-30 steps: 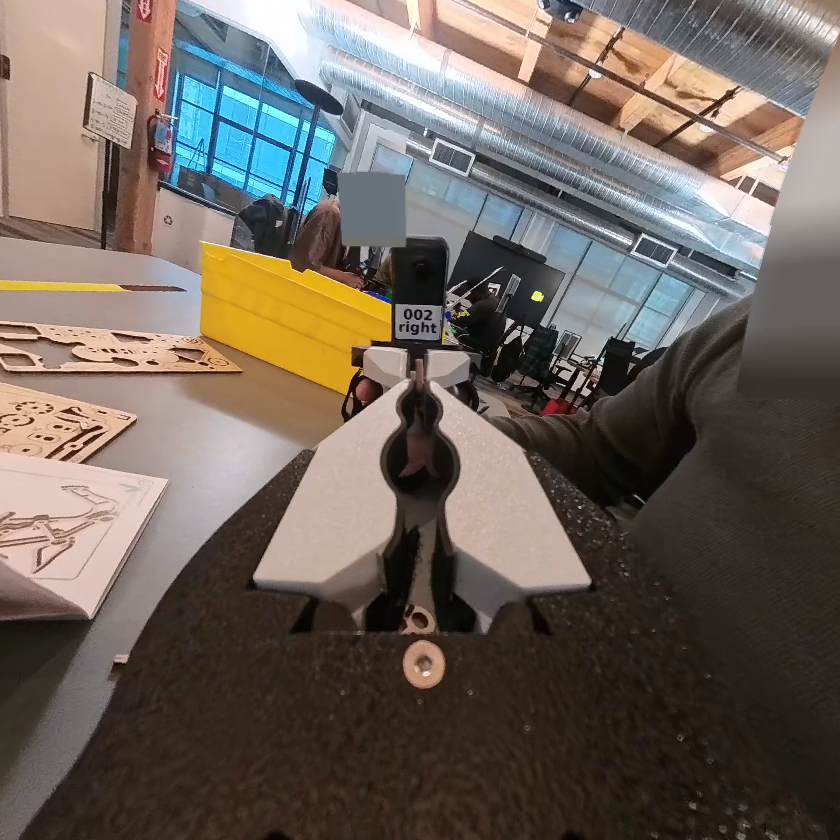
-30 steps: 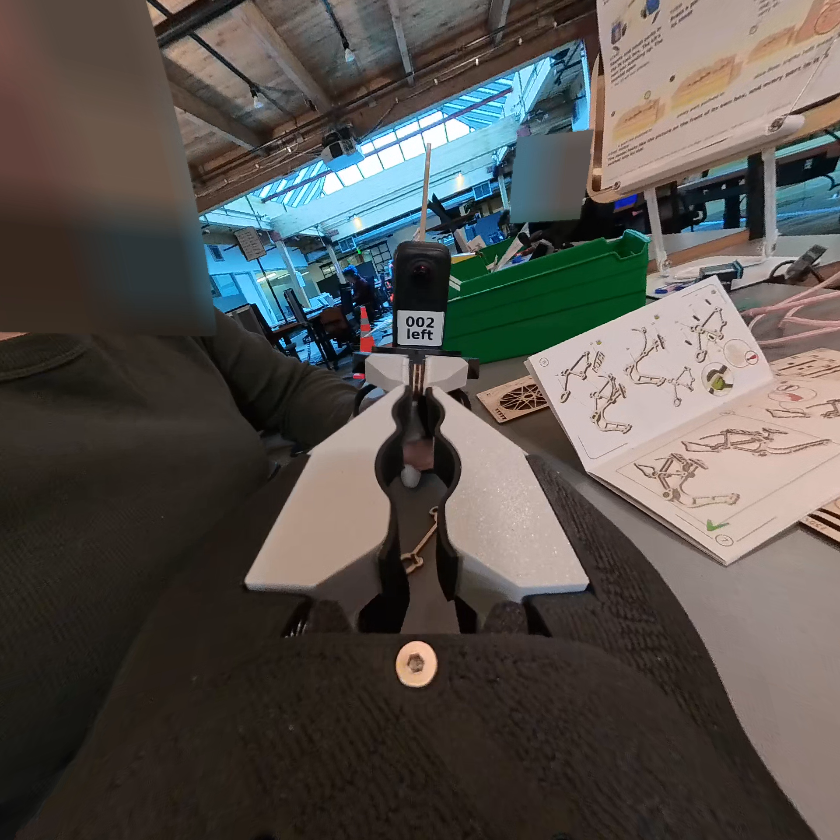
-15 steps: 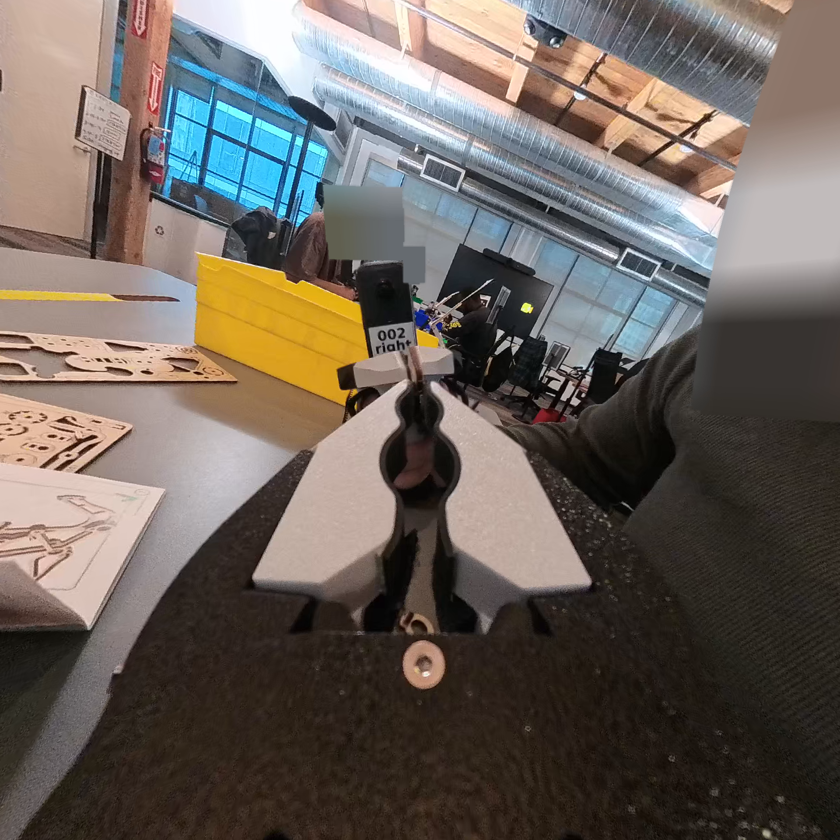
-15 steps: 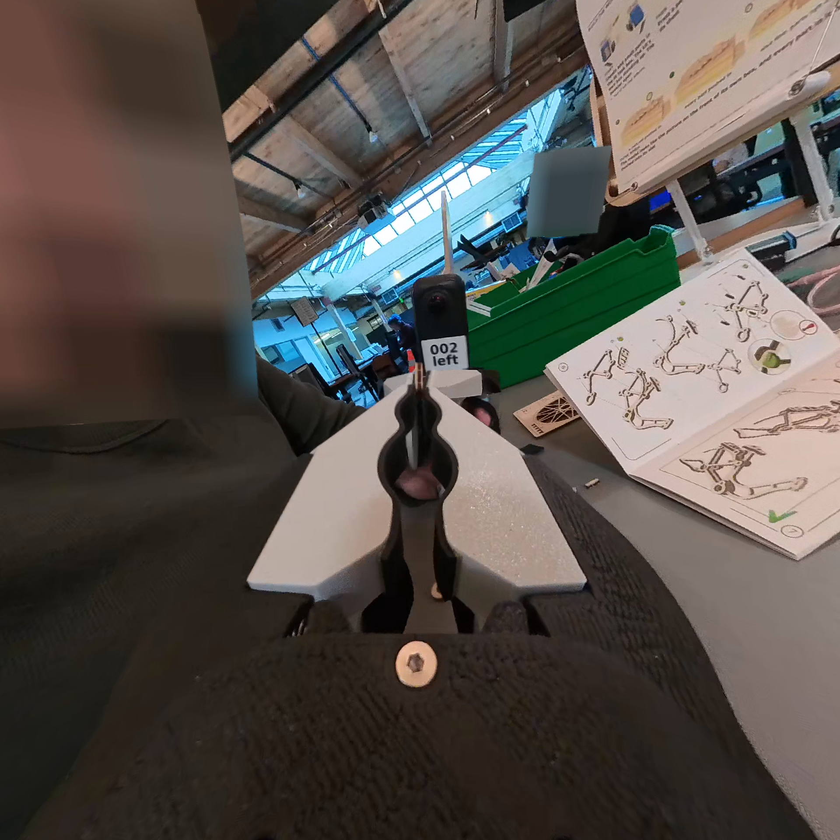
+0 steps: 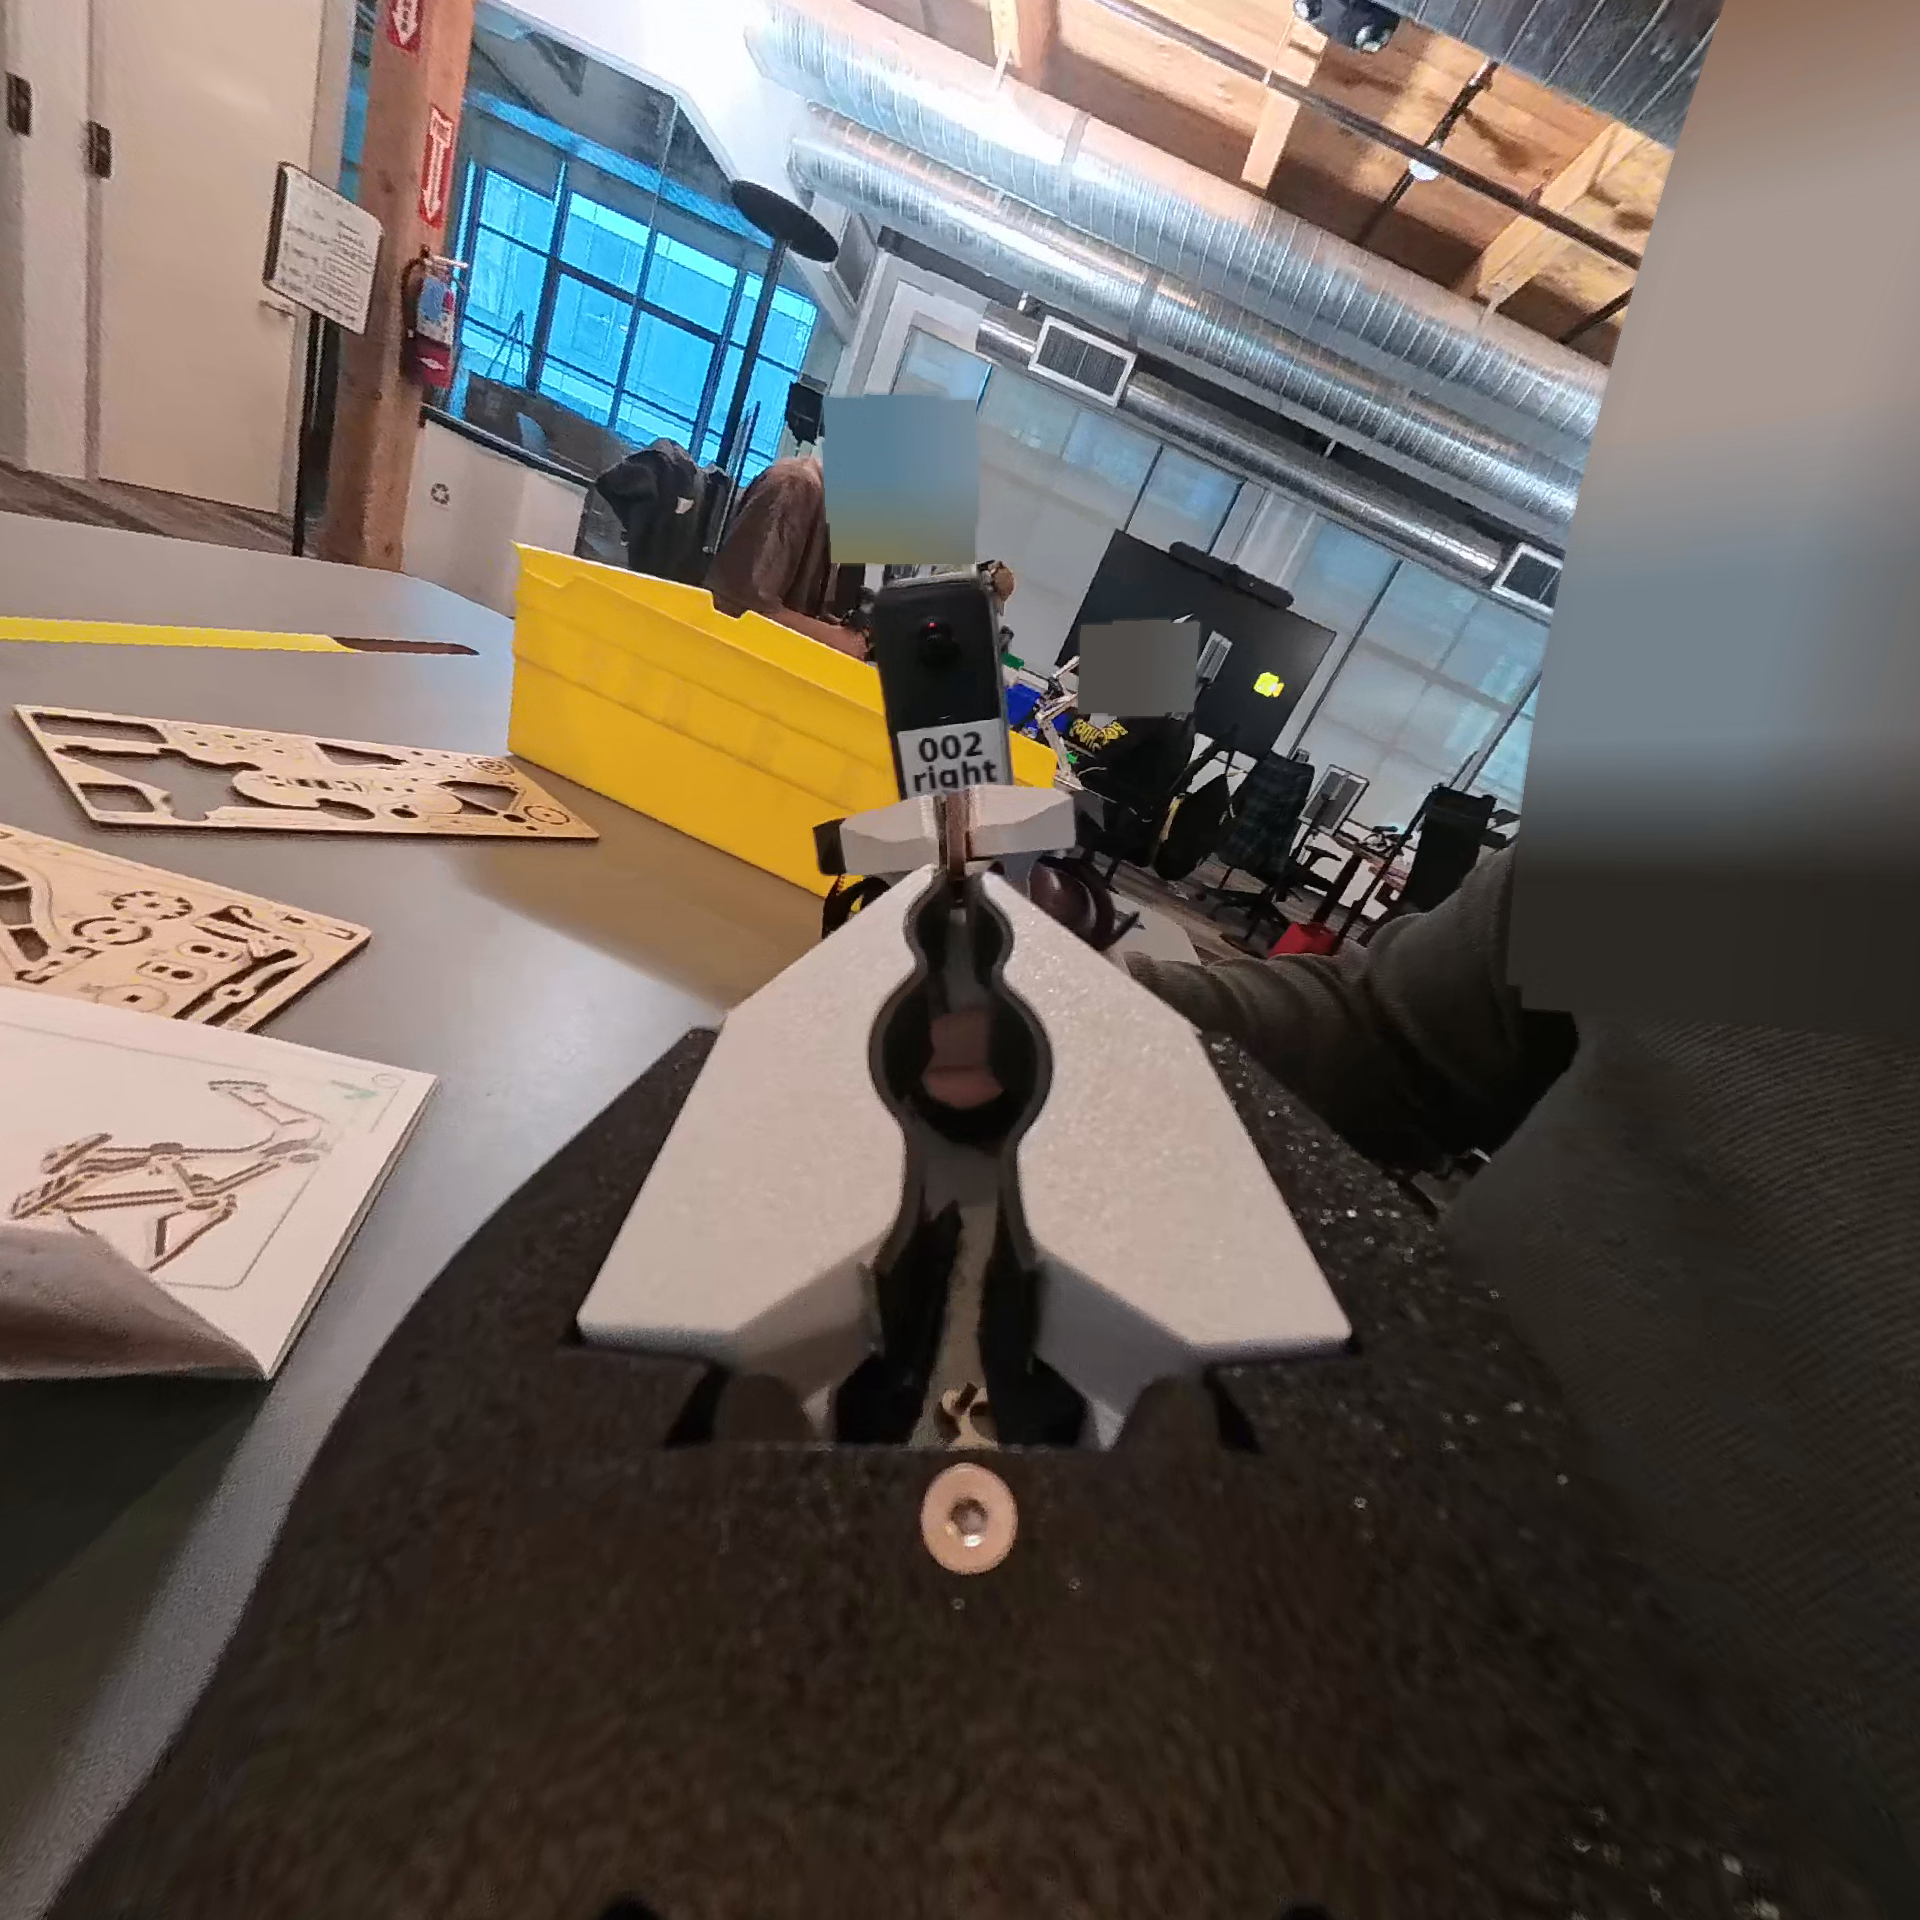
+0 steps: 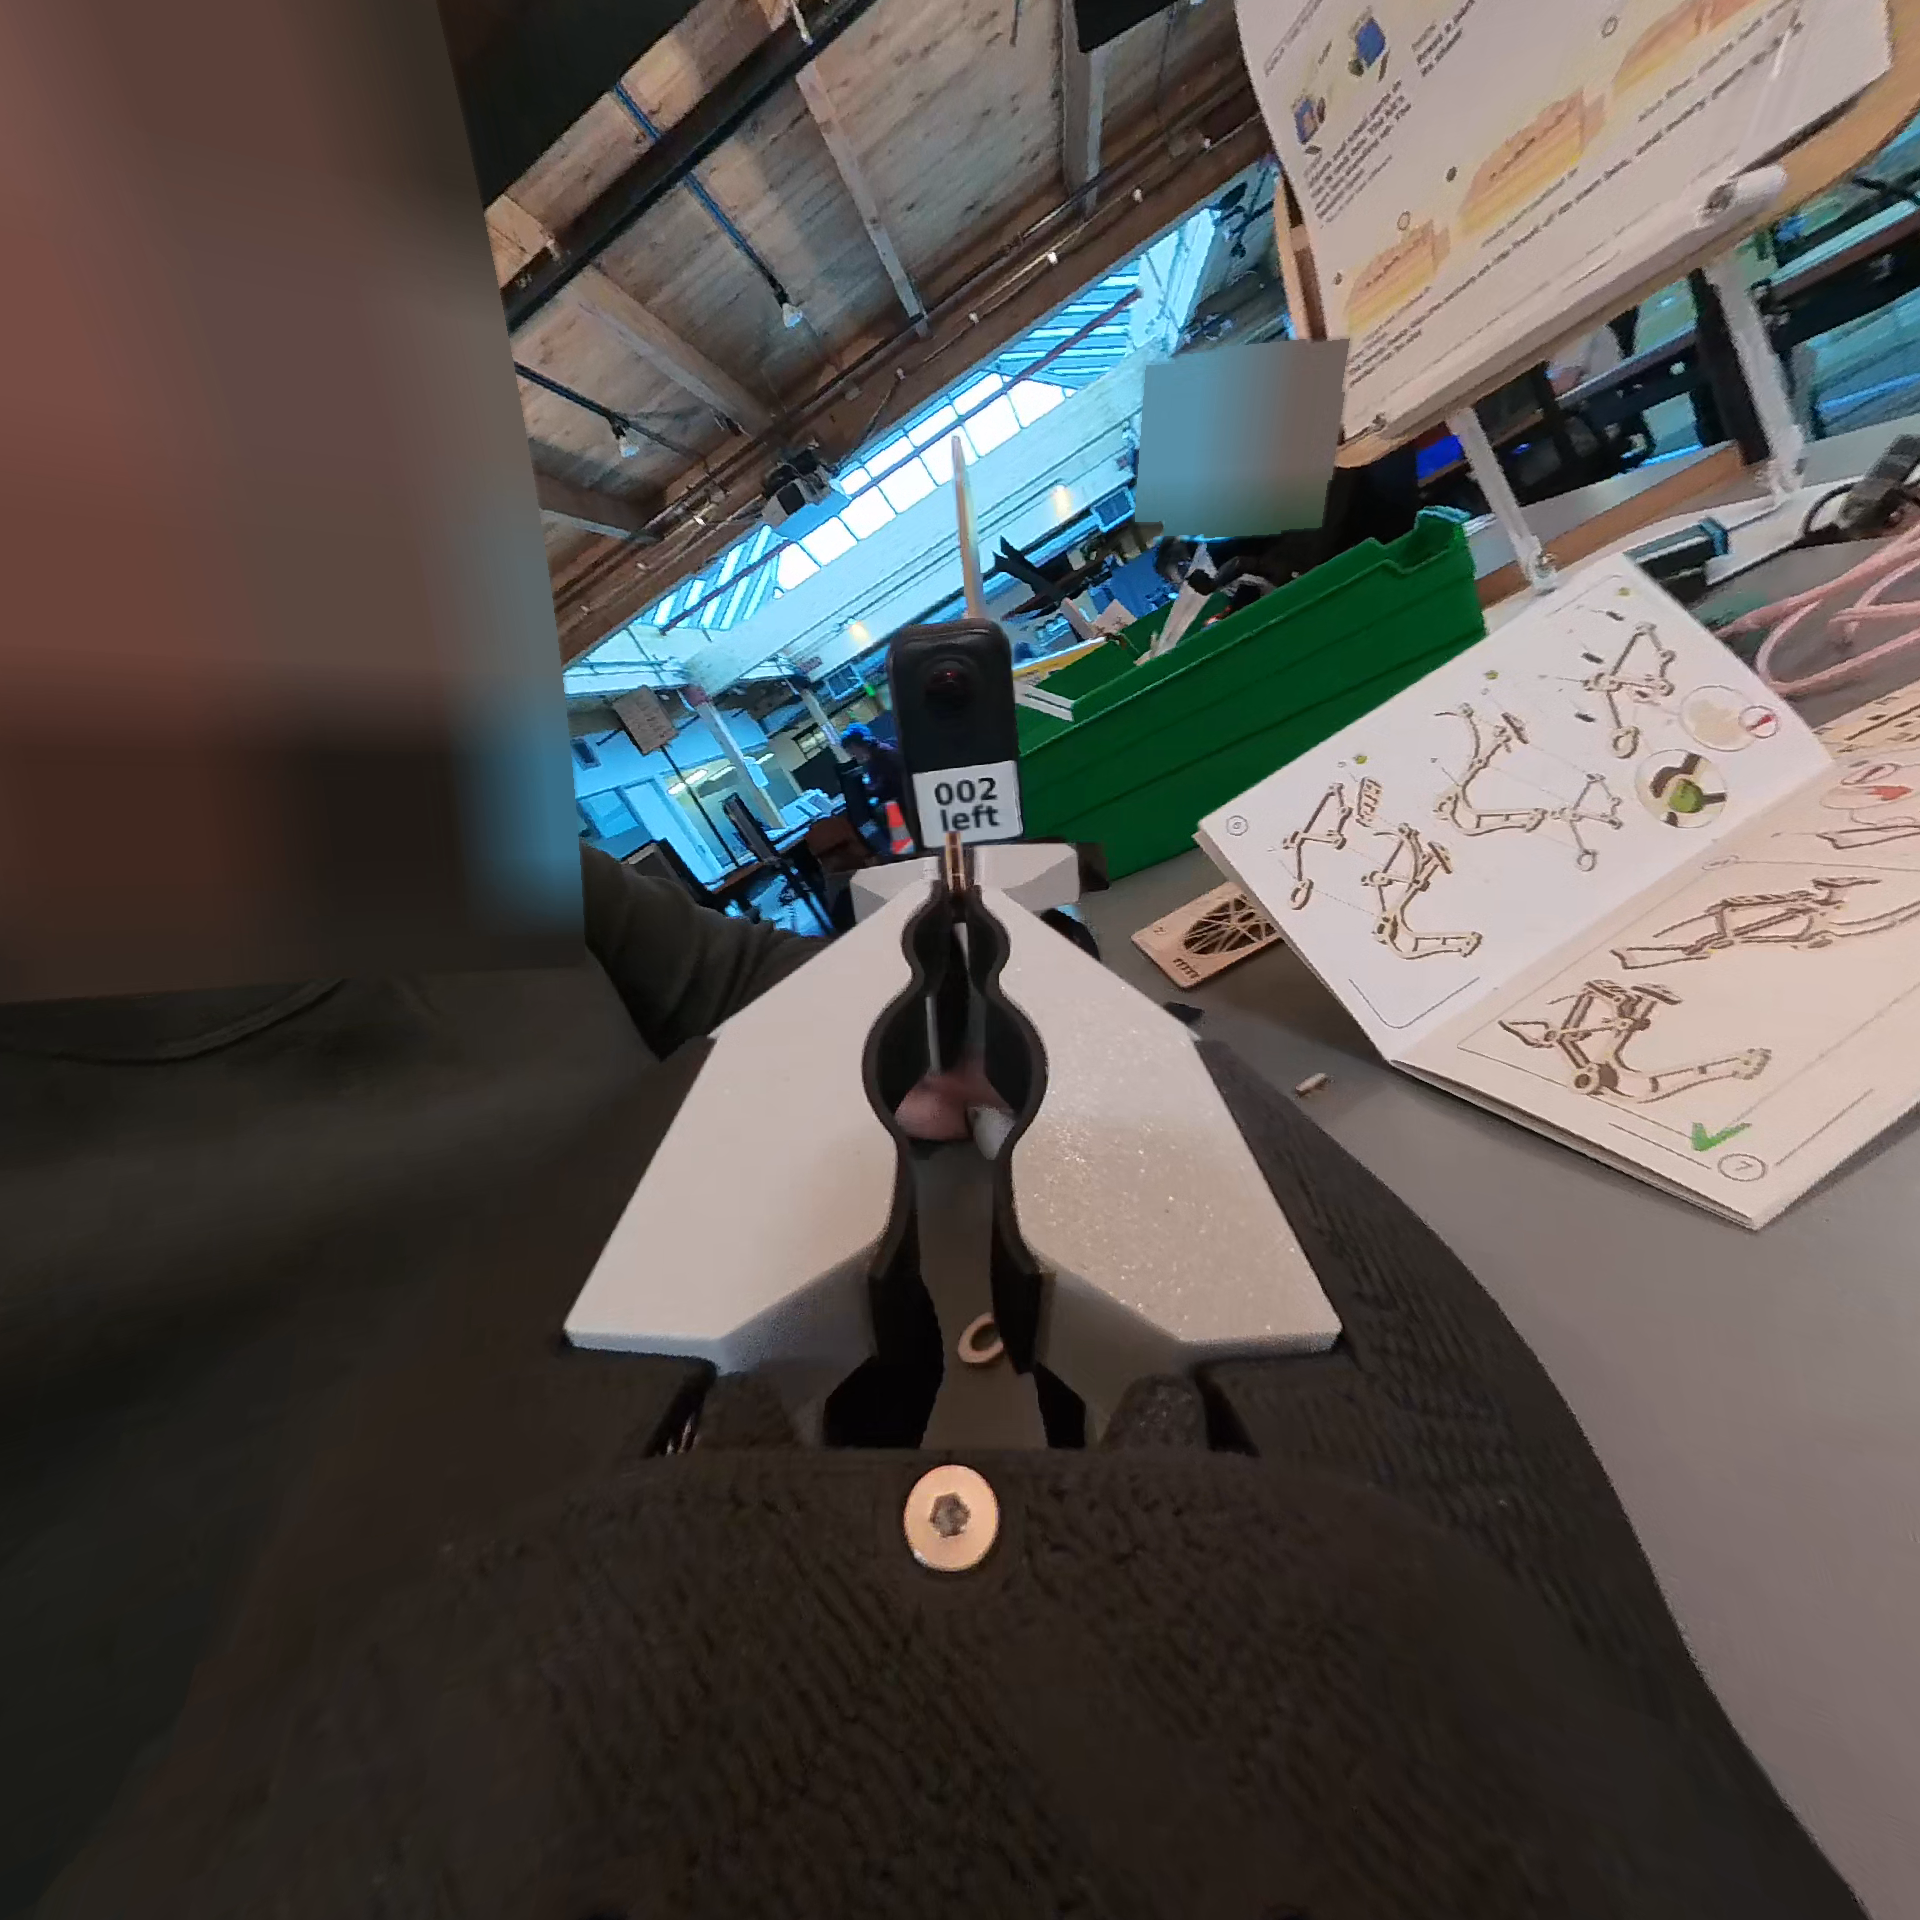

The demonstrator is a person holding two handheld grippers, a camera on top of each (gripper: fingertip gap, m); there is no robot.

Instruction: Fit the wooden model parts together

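Note:
My two grippers meet tip to tip above the grey table. In the left wrist view my left gripper [image 5: 957, 885] is shut, and just past it the right gripper [image 5: 951, 831] pinches a thin wooden part [image 5: 953, 821] seen edge-on. In the right wrist view my right gripper [image 6: 957, 906] is shut, and the left gripper [image 6: 961, 871] facing it pinches a thin wooden part [image 6: 953, 864] edge-on. I cannot tell whether this is one part or two. A small wooden ring end [image 6: 981, 1341] shows low in the gap between my right fingers.
A yellow bin [image 5: 665, 717], two cut wooden sheets [image 5: 291, 774] and an open booklet [image 5: 208, 1164] lie left of the left gripper. A green bin [image 6: 1247, 727], the booklet [image 6: 1558, 883] and a small wooden sheet [image 6: 1210, 930] lie right of the right gripper. A person's dark sleeve [image 5: 1351, 1029] is close by. The grippers are tip to tip, or close to it.
The right gripper's fingers closed a little more on the thin wooden part. Both grippers stayed tip to tip while shifting and tilting slightly.

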